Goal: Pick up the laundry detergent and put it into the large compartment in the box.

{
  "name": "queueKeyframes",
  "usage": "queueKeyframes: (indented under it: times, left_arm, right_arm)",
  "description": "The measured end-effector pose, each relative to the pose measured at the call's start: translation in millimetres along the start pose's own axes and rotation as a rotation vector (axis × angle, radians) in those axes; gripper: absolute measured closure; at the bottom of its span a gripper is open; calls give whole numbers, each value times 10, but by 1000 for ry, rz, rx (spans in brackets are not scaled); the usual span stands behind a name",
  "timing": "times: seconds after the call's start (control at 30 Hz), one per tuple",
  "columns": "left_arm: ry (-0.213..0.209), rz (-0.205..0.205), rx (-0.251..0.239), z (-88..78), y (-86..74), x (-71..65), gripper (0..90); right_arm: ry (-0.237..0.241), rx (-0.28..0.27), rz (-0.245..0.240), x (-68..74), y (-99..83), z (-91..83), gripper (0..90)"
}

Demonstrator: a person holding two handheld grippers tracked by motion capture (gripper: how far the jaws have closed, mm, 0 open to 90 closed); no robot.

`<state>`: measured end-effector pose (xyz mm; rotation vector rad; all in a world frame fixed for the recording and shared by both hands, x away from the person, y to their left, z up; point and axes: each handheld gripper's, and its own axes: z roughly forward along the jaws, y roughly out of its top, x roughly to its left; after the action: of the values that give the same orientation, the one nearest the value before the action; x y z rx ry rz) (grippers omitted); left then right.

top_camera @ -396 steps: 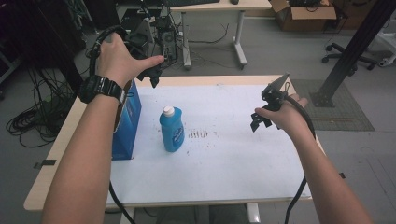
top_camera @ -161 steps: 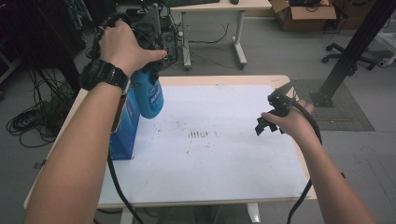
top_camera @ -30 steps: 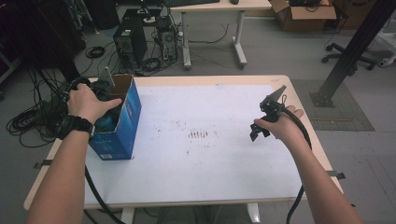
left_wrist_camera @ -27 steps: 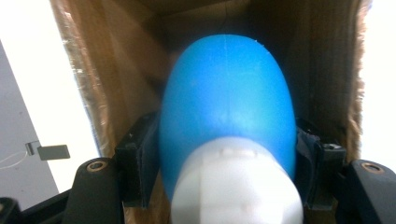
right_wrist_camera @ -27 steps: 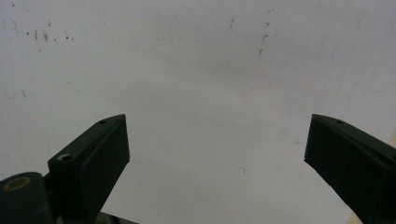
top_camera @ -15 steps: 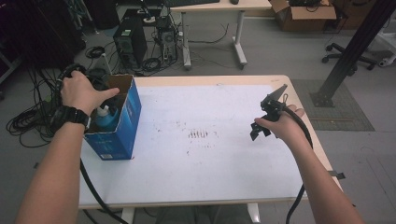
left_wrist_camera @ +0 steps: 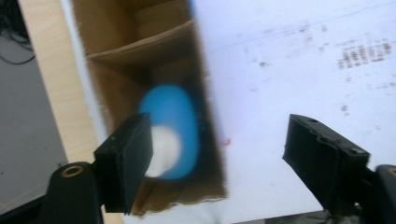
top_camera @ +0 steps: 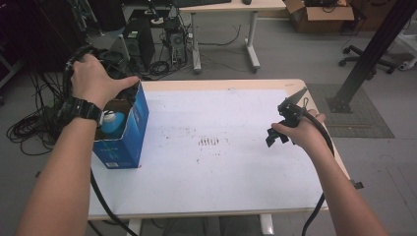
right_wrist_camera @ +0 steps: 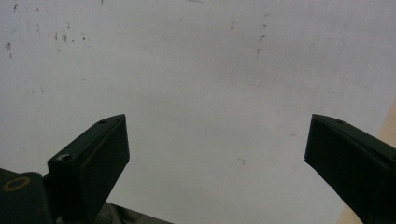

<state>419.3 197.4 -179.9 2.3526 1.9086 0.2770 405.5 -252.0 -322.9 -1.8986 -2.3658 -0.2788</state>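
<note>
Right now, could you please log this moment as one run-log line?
bottle: upright in blue box | left tool: open above box | right tool: open, empty, over table

A white-topped table [top_camera: 236,187] with a wooden edge is marked by dark smudges [top_camera: 210,141] near its middle, and an open blue box [top_camera: 129,129] is stood at its left edge.

Box [top_camera: 129,132] blue outside, brown inside. Bottle [left_wrist_camera: 173,122] blue, cap [left_wrist_camera: 164,150] white. Table [top_camera: 236,172] white, dark smudges, tan edge. Jaws black.
</note>
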Motion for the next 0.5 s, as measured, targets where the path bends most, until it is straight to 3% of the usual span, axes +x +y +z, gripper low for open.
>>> queueKeyframes:
  times: [0.5]
  left_arm:
    - [-64, 127, -9, 201, 198, -637, 143]
  right_arm:
    - [10, -3, 2, -95, -8, 7, 66]
